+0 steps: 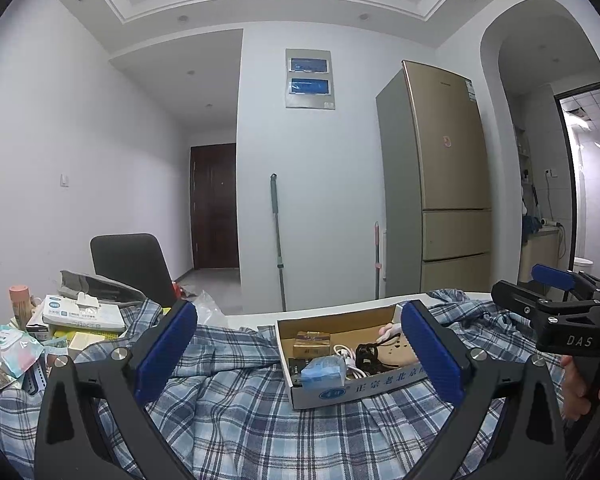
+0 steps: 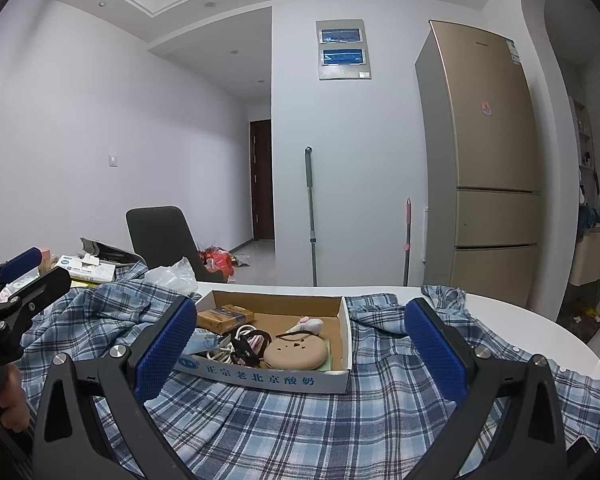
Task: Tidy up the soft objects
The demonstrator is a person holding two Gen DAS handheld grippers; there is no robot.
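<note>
A blue plaid shirt (image 1: 240, 412) (image 2: 300, 420) lies spread over the white table. On it sits a shallow cardboard box (image 1: 364, 390) (image 2: 260, 376) holding cables, small packets, a tan round pouch (image 2: 296, 354) and a pink soft item (image 2: 310, 325). My left gripper (image 1: 300, 352) hovers open above the shirt, the box between its blue pads. My right gripper (image 2: 300, 340) is also open, with the box between its fingers. Nothing is held by either. The right gripper (image 1: 556, 292) shows at the right edge of the left wrist view; the left gripper (image 2: 16, 280) shows at the left edge of the right view.
Tissue packs, boxes and a pink-lidded jar (image 1: 20, 300) crowd the table's left end. A black chair (image 1: 128, 264) stands behind it. Beyond the table are a mop (image 1: 278, 240), a gold fridge (image 1: 448, 180) and a clear plastic bag (image 2: 172, 276). The table's rounded edge (image 2: 540, 320) curves at right.
</note>
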